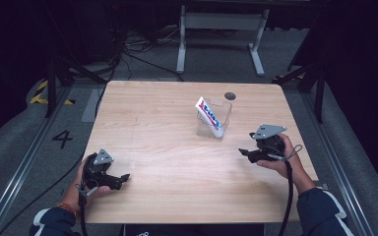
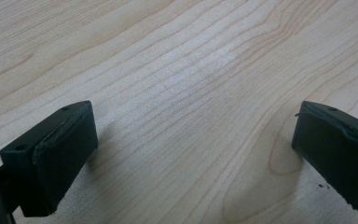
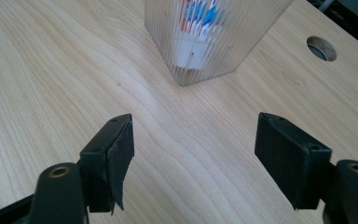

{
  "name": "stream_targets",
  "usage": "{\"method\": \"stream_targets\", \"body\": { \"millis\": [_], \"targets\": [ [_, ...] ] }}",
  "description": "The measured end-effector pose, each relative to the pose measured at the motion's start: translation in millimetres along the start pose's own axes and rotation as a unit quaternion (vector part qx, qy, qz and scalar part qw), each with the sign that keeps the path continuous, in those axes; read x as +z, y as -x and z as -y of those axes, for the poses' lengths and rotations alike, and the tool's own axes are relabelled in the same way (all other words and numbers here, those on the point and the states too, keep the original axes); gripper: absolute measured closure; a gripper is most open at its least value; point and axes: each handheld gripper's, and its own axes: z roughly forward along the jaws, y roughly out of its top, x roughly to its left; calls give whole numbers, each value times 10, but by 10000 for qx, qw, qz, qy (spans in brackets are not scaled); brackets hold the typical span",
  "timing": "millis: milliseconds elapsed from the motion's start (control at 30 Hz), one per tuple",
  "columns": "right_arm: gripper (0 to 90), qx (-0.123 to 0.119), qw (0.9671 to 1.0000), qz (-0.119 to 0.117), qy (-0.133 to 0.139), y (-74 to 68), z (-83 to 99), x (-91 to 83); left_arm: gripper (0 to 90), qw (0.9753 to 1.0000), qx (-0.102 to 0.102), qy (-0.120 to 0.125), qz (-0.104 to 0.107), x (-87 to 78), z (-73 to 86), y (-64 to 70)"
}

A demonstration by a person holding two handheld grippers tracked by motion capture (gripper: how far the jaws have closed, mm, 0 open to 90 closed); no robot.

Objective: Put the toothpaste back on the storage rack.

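Observation:
A clear ribbed square cup stands upright on the wooden table, right of centre. Inside it leans a white toothpaste tube with red and blue print, cap end down. My right gripper is held low over the table to the right of the cup, open, jaws pointing toward it with nothing between them. Near the front left corner my left gripper rests, open and empty, over bare wood.
A round cable hole sits in the table behind the cup. Beyond the far edge stand a white table frame and dark stand legs. Cables trail from both grippers off the front edge.

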Motion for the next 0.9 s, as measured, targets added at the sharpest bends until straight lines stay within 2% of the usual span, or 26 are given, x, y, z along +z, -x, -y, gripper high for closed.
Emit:
{"method": "stream_targets", "body": {
  "millis": [333,633,900],
  "targets": [
    [291,24,9999,108,55,2,150,-72,5,10000,0,2,-2,0,0,0],
    [291,94,9998,150,-35,2,345,-124,5,10000,-33,-3,2,-1,2,6],
    [291,259,9994,189,-113,10,525,-179,5,10000,-32,-2,0,-1,2,6]
  ]
}}
